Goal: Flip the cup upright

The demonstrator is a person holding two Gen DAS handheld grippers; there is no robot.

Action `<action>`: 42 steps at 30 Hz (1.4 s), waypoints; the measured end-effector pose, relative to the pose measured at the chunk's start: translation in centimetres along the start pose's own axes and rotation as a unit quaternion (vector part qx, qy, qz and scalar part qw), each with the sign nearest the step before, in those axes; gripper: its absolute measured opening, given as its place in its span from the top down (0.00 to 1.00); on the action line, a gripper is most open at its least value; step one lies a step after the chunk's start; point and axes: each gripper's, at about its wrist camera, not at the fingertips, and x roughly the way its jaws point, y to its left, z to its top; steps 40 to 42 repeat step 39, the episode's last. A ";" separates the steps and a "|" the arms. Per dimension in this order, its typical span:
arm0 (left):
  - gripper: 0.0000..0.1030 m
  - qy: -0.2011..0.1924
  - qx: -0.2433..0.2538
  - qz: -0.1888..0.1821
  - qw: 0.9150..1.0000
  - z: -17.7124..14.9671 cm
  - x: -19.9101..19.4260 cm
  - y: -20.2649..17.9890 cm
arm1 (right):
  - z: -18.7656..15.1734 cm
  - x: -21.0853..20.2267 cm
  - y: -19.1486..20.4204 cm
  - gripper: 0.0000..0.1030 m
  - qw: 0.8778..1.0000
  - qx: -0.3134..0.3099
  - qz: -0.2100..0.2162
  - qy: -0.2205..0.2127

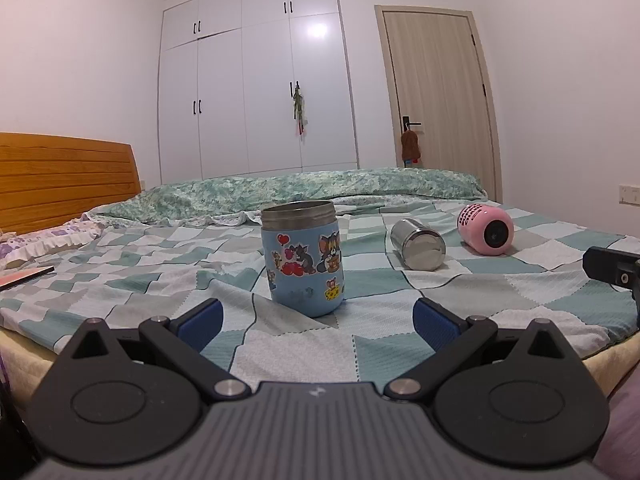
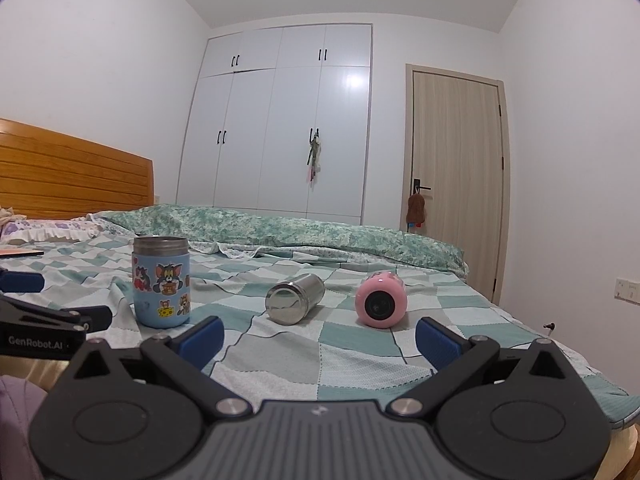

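A blue cartoon cup (image 1: pixel 304 258) (image 2: pixel 161 282) stands upright on the checked bed cover, mouth up. A steel cup (image 1: pixel 418 243) (image 2: pixel 295 298) lies on its side to its right, base toward me. A pink cup (image 1: pixel 486 230) (image 2: pixel 381 299) lies on its side further right. My left gripper (image 1: pixel 318 322) is open and empty, just short of the blue cup. My right gripper (image 2: pixel 320 342) is open and empty, a little short of the steel and pink cups. The left gripper also shows at the left edge of the right wrist view (image 2: pixel 44 312).
The bed cover (image 1: pixel 160 292) runs to the near edge under both grippers. A rolled green quilt (image 1: pixel 320 188) lies along the far side. A wooden headboard (image 1: pixel 64 176) and pillow are on the left, with a flat red item (image 1: pixel 24 276). Wardrobe and door stand behind.
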 end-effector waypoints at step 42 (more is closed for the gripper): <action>0.00 -0.004 -0.020 -0.010 1.000 0.0 -0.2 0.6 | -0.1 0.1 0.2 0.01 1.000 0.001 0.000 -0.002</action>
